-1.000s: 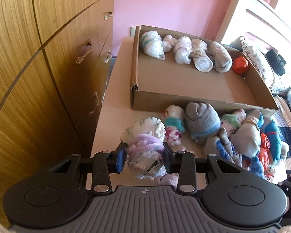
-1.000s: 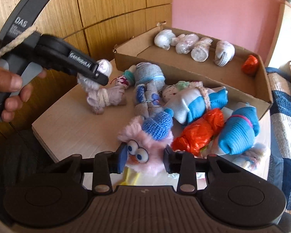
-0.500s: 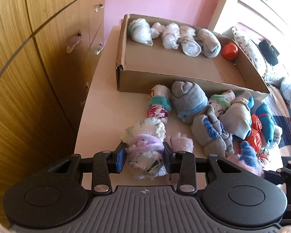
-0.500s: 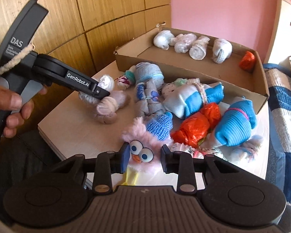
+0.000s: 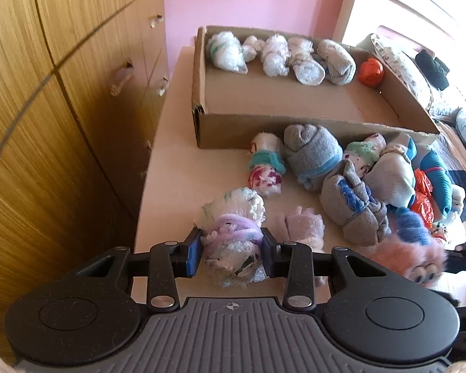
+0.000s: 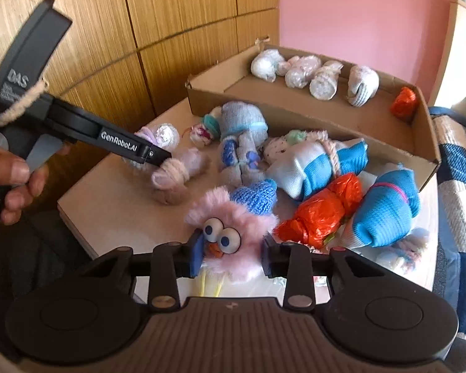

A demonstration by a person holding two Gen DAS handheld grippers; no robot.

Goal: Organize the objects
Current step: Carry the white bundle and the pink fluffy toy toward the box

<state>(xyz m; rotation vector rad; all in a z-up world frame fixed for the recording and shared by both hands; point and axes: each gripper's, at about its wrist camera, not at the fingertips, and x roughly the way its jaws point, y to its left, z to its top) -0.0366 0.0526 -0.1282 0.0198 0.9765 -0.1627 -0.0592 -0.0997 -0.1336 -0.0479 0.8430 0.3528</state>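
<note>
I am clamping my left gripper (image 5: 230, 256) on a white-and-lilac bundle (image 5: 231, 242) over the table (image 5: 171, 168). My right gripper (image 6: 230, 256) has just been opening slightly around the pink fuzzy toy (image 6: 230, 233), its pads flanking it. The box (image 5: 264, 130) is sitting beyond the sock pile (image 5: 341, 180).

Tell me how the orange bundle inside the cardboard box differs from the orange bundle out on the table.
The orange bundle in the box is small and round; the orange bundle on the table is bigger and elongated, pinched at the middle. The boxed one sits alone near the box's end wall, apart from the pale rolls; the table one is wedged between the blue sock roll and other bundles. Both look like crinkled orange plastic.
</note>
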